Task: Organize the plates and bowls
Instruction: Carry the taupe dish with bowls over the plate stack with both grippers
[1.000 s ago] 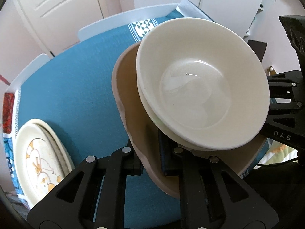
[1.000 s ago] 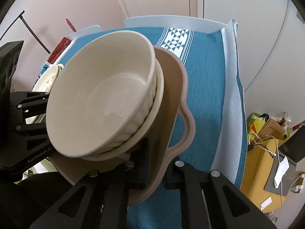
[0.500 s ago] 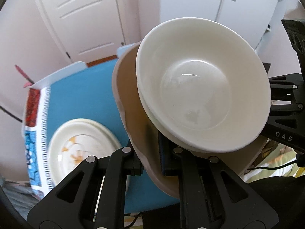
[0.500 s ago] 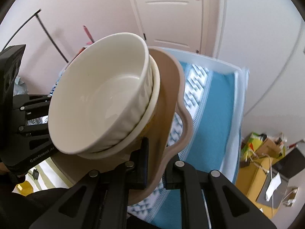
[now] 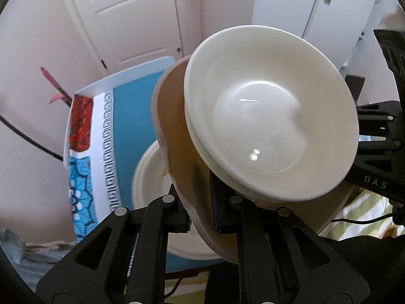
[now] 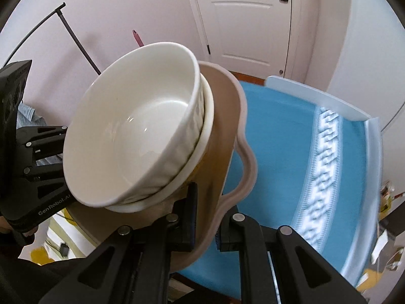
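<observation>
Both grippers [image 5: 202,217] [image 6: 206,224] higher with tray [image 5: 177,152]; table [image 6: 291,152] farther below

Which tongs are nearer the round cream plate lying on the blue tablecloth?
Left. The left tongs clamp the tan scalloped tray's edge with the round cream plate just beyond them; the right tongs clamp the tray's opposite edge, plate out of view.

White panelled door [image 6: 249,20]; blue patterned tablecloth [image 6: 291,152]; pink wall [image 5: 33,58].
</observation>
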`<move>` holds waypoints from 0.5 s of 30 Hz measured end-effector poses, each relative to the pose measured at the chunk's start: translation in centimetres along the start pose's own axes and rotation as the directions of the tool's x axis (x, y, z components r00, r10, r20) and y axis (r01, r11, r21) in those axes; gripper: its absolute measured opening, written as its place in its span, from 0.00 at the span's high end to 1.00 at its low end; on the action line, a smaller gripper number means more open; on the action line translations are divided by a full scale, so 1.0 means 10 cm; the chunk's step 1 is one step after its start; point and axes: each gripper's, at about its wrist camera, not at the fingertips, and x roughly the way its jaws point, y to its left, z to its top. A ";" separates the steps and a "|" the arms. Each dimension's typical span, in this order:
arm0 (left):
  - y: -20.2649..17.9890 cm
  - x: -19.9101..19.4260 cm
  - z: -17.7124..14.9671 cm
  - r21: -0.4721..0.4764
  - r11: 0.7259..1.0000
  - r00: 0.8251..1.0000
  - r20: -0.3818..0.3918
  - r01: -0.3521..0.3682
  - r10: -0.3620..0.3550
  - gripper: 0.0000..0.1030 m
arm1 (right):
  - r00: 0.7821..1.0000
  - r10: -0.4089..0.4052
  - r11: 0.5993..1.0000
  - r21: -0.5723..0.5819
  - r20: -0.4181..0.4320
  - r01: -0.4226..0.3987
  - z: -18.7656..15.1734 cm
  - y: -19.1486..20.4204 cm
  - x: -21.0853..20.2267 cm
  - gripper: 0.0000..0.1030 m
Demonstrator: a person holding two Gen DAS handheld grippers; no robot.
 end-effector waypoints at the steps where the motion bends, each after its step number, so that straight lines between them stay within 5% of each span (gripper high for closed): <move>1: 0.06 0.04 -0.04 0.011 1.000 1.000 -0.007 0.003 -0.002 0.91 | 1.000 -0.001 1.000 0.012 -0.004 0.001 0.00 0.07 0.06 0.90; 15: 0.46 0.53 -0.43 0.023 0.998 0.996 -0.076 0.053 -0.051 0.91 | 0.997 -0.045 0.995 0.083 -0.069 0.050 -0.19 0.42 0.69 0.90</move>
